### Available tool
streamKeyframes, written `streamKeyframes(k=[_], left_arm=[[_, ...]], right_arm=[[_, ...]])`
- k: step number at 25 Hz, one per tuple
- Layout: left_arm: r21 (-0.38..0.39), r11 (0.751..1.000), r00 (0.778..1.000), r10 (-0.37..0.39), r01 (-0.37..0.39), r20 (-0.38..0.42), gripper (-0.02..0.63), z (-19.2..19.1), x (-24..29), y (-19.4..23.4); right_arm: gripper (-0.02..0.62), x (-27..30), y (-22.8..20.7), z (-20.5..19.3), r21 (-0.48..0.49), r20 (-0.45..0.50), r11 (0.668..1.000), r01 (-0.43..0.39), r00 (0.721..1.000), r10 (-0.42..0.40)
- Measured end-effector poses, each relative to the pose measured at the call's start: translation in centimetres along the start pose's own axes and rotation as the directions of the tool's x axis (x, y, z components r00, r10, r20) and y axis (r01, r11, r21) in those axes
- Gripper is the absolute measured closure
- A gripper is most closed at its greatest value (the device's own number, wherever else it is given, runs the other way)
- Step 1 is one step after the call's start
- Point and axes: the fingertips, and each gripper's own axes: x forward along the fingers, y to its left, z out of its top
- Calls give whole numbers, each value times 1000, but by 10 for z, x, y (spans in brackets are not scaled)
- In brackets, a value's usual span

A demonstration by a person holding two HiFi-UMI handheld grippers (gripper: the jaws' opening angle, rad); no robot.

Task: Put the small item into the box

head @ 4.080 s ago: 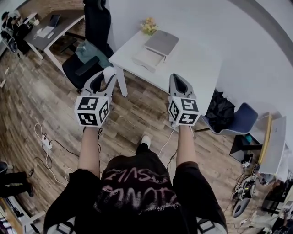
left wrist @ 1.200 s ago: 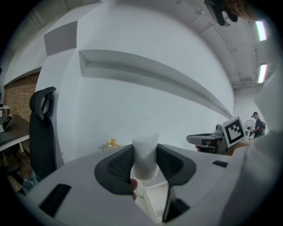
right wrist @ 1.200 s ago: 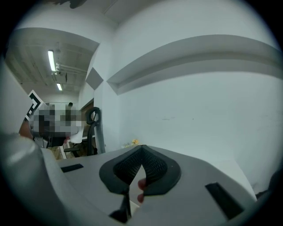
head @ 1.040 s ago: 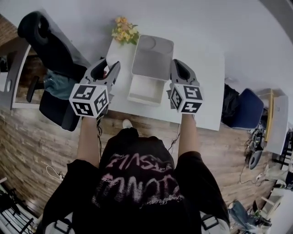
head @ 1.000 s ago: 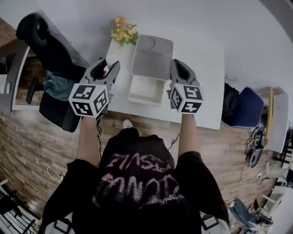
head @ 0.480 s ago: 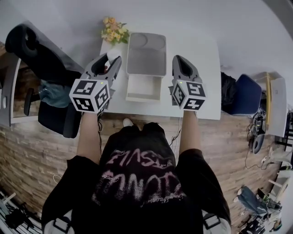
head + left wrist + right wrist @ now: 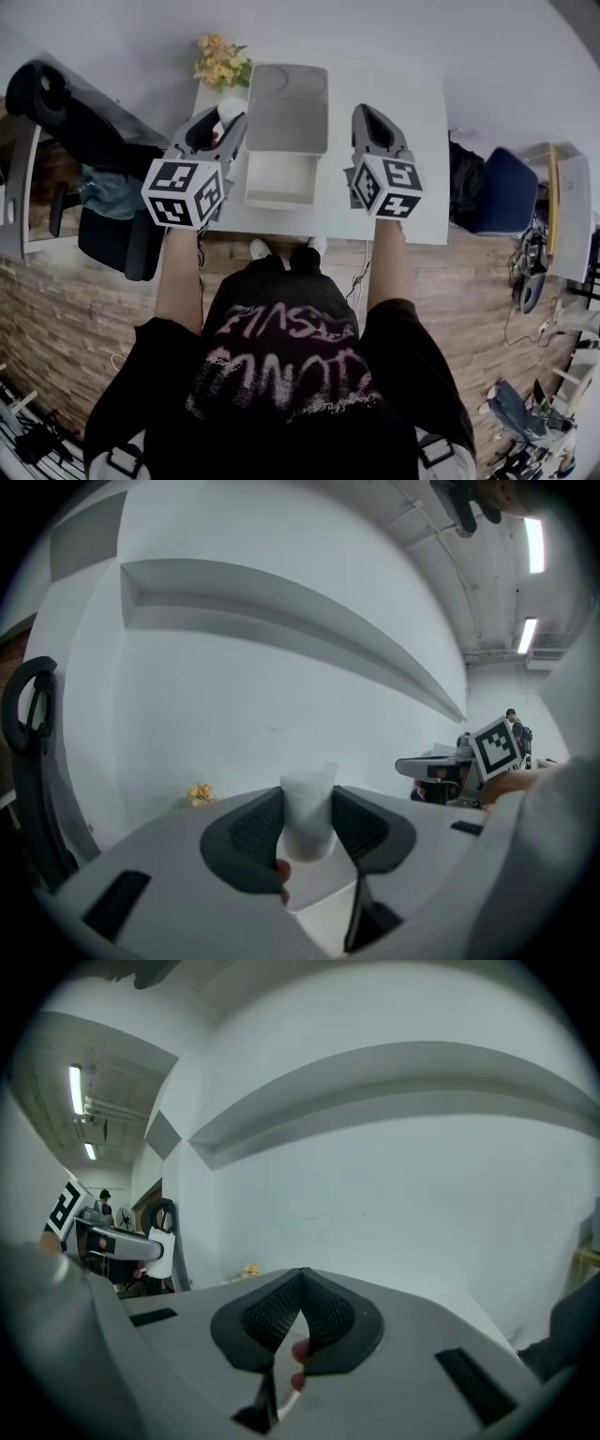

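Note:
An open white box (image 7: 277, 198) lies on the white table (image 7: 412, 202), its grey lid (image 7: 287, 108) folded back behind it. My left gripper (image 7: 228, 120) hovers just left of the lid, shut on a small white cup-like item (image 7: 230, 110). In the left gripper view that item (image 7: 307, 810) stands upright between the pads, with the left gripper (image 7: 307, 829) over the table. My right gripper (image 7: 367, 114) hangs right of the box; its jaws meet at the tips with nothing in them, as the right gripper (image 7: 300, 1286) view shows.
A small bunch of yellow flowers (image 7: 217, 59) stands at the table's far left corner. A black office chair (image 7: 56, 103) is left of the table and a blue chair (image 7: 499, 194) is to its right. The white wall runs behind the table.
The person has walked up to the table; the box now lies squarely between the two grippers. The left gripper still holds the white item and the right stays shut.

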Motion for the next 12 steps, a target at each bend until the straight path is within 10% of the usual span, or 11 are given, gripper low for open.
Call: streamKeyframes(k=[12], left_arm=[[21,998,997,67,-66,-33,442,-1,13,-16]], right_arm=[[584,8,-23,-1,20,23,998,-56,998,55]])
